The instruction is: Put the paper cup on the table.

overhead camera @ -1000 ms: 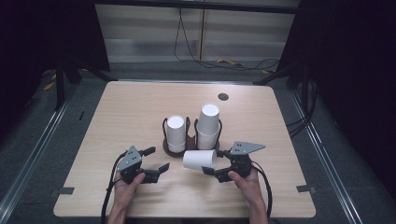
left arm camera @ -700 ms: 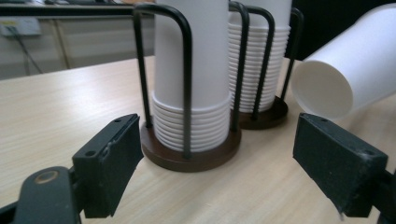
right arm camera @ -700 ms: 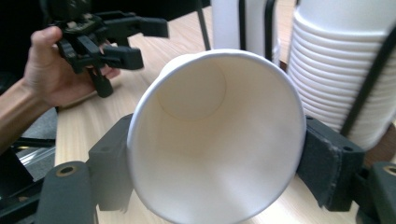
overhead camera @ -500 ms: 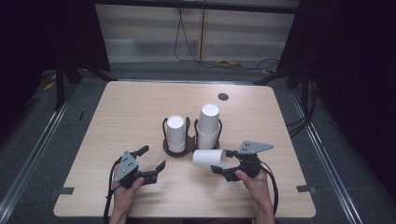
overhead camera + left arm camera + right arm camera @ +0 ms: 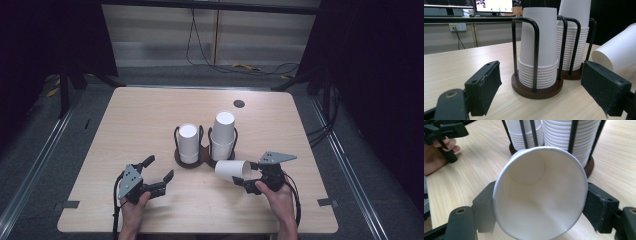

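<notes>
A white paper cup (image 5: 231, 170) lies sideways in my right gripper (image 5: 248, 176), whose jaws are shut on its rim, at the front right of the table. In the right gripper view the cup's (image 5: 536, 182) open mouth faces the camera, between the right gripper's (image 5: 539, 207) two pads. A black wire holder on brown bases (image 5: 190, 159) carries a shorter cup stack (image 5: 188, 142) and a taller cup stack (image 5: 223, 131). My left gripper (image 5: 159, 169) rests open at the front left, pointing at the shorter stack (image 5: 539, 50). Nothing sits between the left gripper's (image 5: 544, 75) jaws.
The wooden table (image 5: 145, 120) has a dark round cable hole (image 5: 239, 103) at the back right. Tape marks (image 5: 66, 204) sit near both front corners. Beyond the table's far edge cables (image 5: 250, 67) lie on the floor. A hand (image 5: 439, 155) holds the left gripper.
My right gripper has carried the sideways cup to the right, away from the holder's front. The left gripper has barely shifted.
</notes>
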The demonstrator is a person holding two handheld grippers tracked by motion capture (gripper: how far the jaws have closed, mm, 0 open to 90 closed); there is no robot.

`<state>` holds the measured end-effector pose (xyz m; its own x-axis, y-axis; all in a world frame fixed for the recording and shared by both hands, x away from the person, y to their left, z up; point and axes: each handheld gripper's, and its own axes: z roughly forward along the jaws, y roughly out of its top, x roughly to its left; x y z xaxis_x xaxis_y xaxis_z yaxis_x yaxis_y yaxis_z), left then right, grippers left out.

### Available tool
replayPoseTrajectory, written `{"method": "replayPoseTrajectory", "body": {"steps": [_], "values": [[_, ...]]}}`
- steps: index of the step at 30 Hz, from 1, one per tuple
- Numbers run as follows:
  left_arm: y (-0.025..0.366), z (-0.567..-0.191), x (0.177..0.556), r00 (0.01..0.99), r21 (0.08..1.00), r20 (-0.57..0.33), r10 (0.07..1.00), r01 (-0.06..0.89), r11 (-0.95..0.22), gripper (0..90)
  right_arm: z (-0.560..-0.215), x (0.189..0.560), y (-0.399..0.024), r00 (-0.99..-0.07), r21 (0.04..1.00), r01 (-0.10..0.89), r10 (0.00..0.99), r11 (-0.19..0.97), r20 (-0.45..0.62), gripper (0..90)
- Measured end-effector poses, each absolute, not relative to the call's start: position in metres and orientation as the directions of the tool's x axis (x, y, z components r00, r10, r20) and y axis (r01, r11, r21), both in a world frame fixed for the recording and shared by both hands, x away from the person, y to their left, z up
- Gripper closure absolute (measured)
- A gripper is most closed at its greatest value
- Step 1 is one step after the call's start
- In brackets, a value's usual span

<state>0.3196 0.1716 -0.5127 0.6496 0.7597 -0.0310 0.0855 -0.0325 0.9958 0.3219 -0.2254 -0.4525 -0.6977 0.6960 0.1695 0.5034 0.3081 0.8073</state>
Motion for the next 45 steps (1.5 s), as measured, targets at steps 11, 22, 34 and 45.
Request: {"method": "replayPoseTrajectory", "body": {"steps": [11,22,34,45], "values": [[0.169,-0.513,0.318,0.622,0.996,-0.028,0.782,0.080,-0.029,15.6,-0.435,0.325,-0.235,-0.638,0.771,0.553,0.756,0.317,0.147,23.6],[0.171,-0.513,0.318,0.632,0.997,-0.031,0.774,0.075,-0.022,15.5,-0.420,0.339,-0.245,-0.591,0.700,0.614,0.800,0.365,0.101,23.6],[0.171,-0.513,0.317,0.636,0.997,-0.025,0.771,0.068,-0.024,15.6,-0.390,0.362,-0.255,-0.566,0.668,0.629,0.823,0.397,0.044,23.8],[0.171,-0.513,0.318,0.637,0.997,-0.022,0.770,0.070,-0.029,15.6,-0.376,0.392,-0.261,-0.558,0.555,0.683,0.830,0.475,-0.025,23.8]]}}
